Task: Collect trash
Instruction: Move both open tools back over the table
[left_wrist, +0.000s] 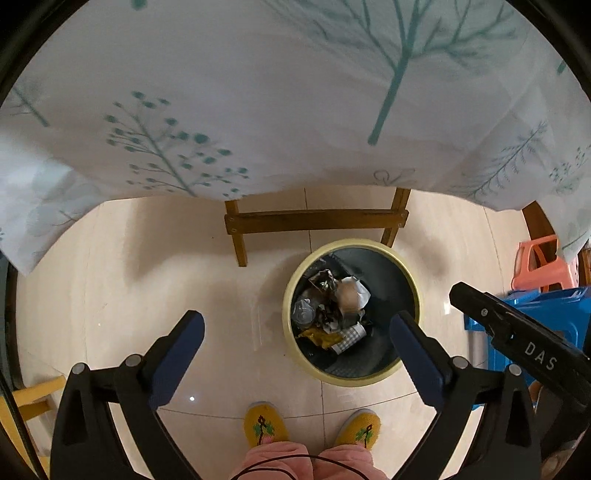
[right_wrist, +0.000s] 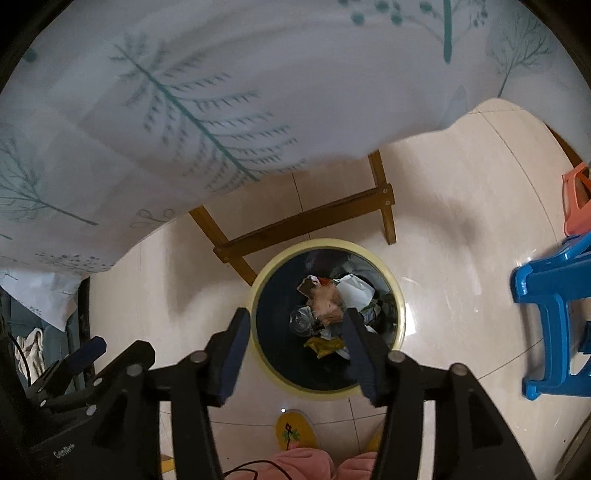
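Both tongs, left (left_wrist: 297, 334) and right (right_wrist: 297, 338), gape empty above the bin (left_wrist: 295, 354), its trash (left_wrist: 330, 314) a jumble.

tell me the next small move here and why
Probably lift both grippers away from the bin and turn back toward the table to look for more trash. Both the left gripper and right gripper hang open and empty over the bin, and the trash already lies inside it, so nothing is left to drop here.
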